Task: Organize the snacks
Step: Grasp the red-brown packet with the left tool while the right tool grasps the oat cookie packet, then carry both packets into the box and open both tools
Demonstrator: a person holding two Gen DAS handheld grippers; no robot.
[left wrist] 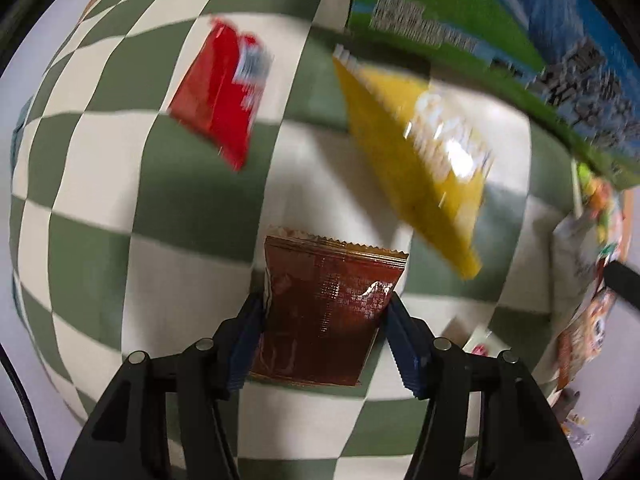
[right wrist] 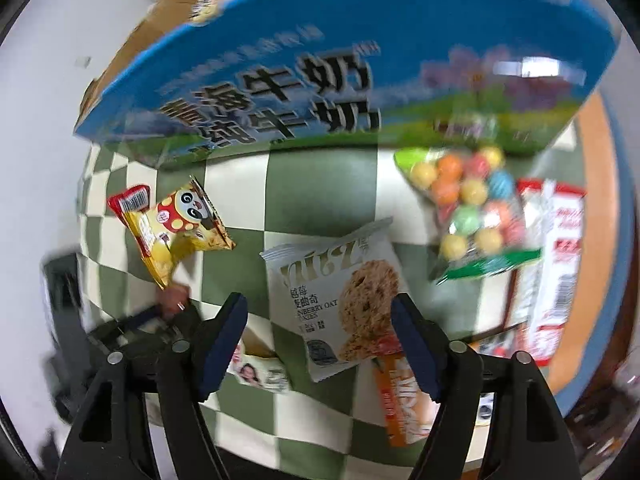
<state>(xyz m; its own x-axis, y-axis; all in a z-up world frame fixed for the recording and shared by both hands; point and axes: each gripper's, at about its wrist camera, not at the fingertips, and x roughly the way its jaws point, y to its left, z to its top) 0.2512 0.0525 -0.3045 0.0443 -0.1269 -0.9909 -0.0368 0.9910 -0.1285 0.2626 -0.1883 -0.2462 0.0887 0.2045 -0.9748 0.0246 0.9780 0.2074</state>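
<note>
My left gripper (left wrist: 326, 312) is shut on a dark red-brown snack packet (left wrist: 324, 312), held above the green-and-white checked cloth (left wrist: 180, 184). A red packet (left wrist: 222, 96) and a yellow packet (left wrist: 420, 156) lie further on. My right gripper (right wrist: 320, 332) is open and empty, its fingers either side of a white oat-cookie packet (right wrist: 336, 304) lying on the cloth. A blue-and-green milk carton box (right wrist: 320, 68) stands behind, and it also shows in the left wrist view (left wrist: 500, 36).
In the right wrist view, a yellow panda packet (right wrist: 180, 228) lies at left, a bag of coloured balls (right wrist: 472, 216) and a red-and-white packet (right wrist: 556, 264) at right, an orange packet (right wrist: 404, 400) below. The other gripper (right wrist: 132, 332) shows at lower left.
</note>
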